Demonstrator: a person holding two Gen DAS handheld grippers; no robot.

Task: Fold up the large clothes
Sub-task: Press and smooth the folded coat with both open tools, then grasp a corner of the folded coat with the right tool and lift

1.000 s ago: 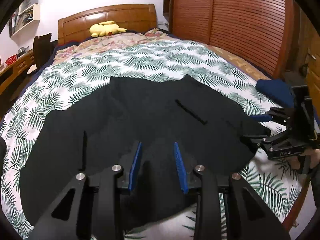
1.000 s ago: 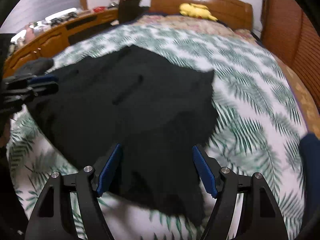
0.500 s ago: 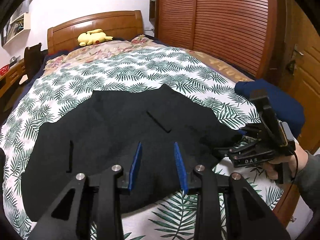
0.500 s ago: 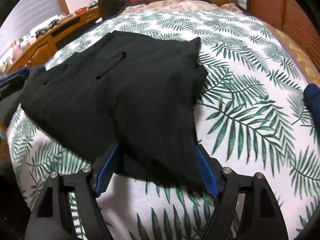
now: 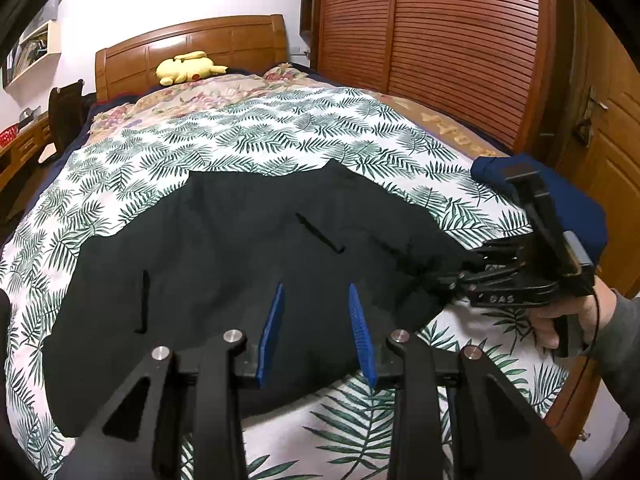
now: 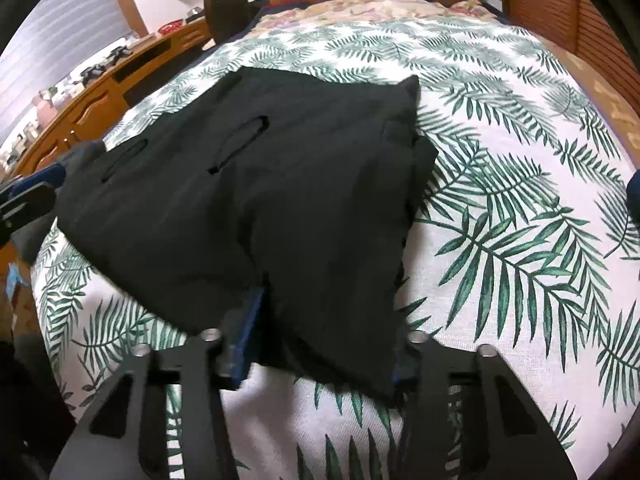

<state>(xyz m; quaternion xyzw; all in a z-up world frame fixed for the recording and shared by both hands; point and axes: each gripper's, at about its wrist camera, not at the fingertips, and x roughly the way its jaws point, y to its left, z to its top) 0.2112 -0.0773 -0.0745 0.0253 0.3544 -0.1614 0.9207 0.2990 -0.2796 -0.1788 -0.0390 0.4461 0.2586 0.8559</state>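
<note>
A large black garment (image 5: pixel 240 264) lies spread on the palm-leaf bed sheet (image 5: pixel 248 140). My left gripper (image 5: pixel 316 288) hovers over its near edge, blue pads apart and nothing pinched between them. It also shows at the left edge of the right wrist view as the left gripper (image 6: pixel 28 196). My right gripper (image 6: pixel 328 320) is closing its jaws on the garment's near right corner. The cloth is bunched between the fingers and drapes over the right one. From the left wrist view the right gripper (image 5: pixel 448 280) bites that corner, held by a person's hand (image 5: pixel 568 316).
A navy folded cloth (image 5: pixel 560 200) sits at the bed's right edge. A yellow plush toy (image 5: pixel 188 68) rests by the wooden headboard (image 5: pixel 192 44). Slatted wardrobe doors (image 5: pixel 440 40) run along the right, and a wooden desk (image 6: pixel 100 92) runs along the left.
The right jaws went from wide apart around the garment's corner to closed in on it. The left gripper drew back and up a little, its gap unchanged.
</note>
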